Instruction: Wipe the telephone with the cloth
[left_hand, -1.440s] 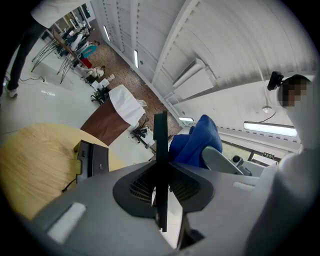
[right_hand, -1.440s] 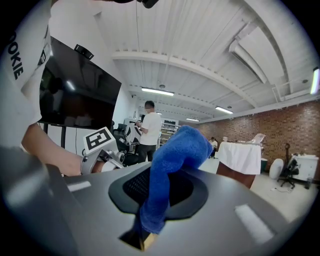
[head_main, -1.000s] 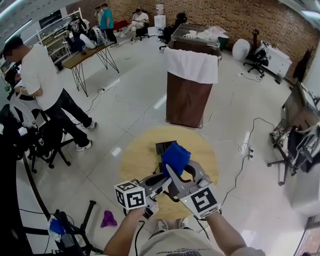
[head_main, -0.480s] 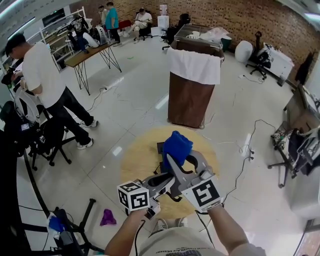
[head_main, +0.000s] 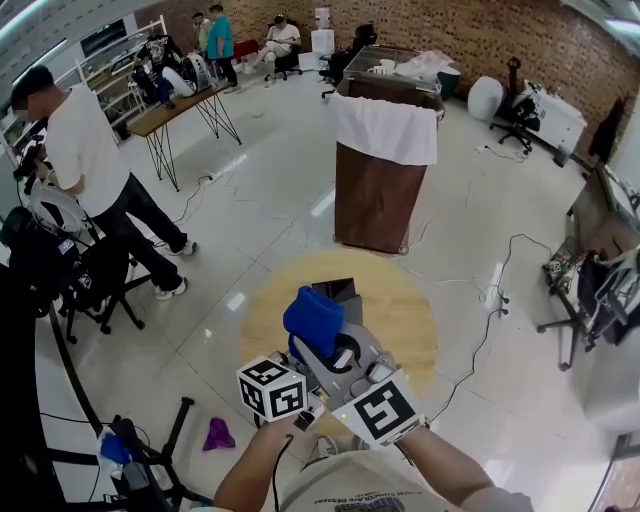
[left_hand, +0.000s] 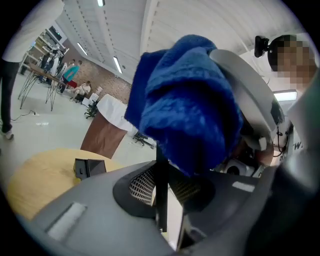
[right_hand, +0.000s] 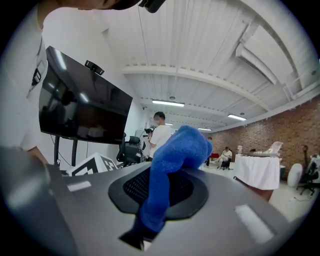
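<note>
The blue cloth is bunched above the near edge of the round wooden table. My right gripper is shut on the cloth, which rises from between its jaws towards the ceiling. The black telephone stands on the table just beyond the cloth and shows small in the left gripper view. My left gripper sits close beside the right one, under the cloth. Its jaws stand close together with a thin dark strip between them; I cannot tell what that strip is.
A brown lectern draped in white stands beyond the table. A person in a white shirt stands at the left by black chairs. A purple rag and cables lie on the floor. A dark monitor hangs behind me.
Both grippers and the cloth have moved left and nearer to me, off the telephone, which now shows more fully.
</note>
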